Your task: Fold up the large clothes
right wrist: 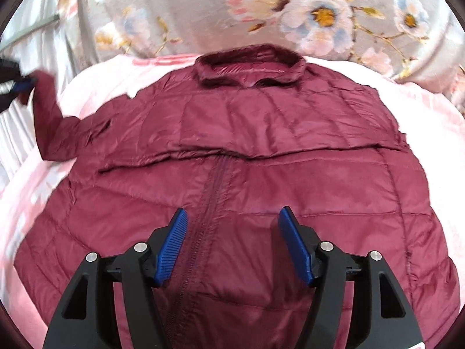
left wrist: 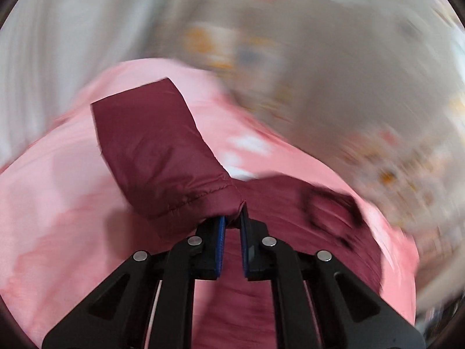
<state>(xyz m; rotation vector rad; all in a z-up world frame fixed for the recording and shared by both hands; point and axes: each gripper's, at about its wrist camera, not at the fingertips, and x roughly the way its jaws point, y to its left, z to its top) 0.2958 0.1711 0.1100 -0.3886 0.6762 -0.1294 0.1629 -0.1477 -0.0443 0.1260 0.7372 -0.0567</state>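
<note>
A maroon quilted jacket [right wrist: 247, 157] lies flat on a pink blanket [right wrist: 96, 87], collar [right wrist: 250, 67] at the far end, zip running toward me. In the left wrist view my left gripper [left wrist: 232, 218] is shut on the cuff of the jacket's sleeve [left wrist: 151, 145], which hangs lifted above the blanket. The same sleeve [right wrist: 49, 110] rises at the left edge of the right wrist view, where the left gripper [right wrist: 20, 88] pinches its end. My right gripper [right wrist: 232, 221] hovers open over the jacket's lower front, one finger on each side of the zip, nothing between the pads.
A grey floral bedspread [right wrist: 203, 8] spreads beyond the blanket. White pleated fabric [right wrist: 14, 133] lies along the left. The left wrist view is heavily motion-blurred outside the sleeve.
</note>
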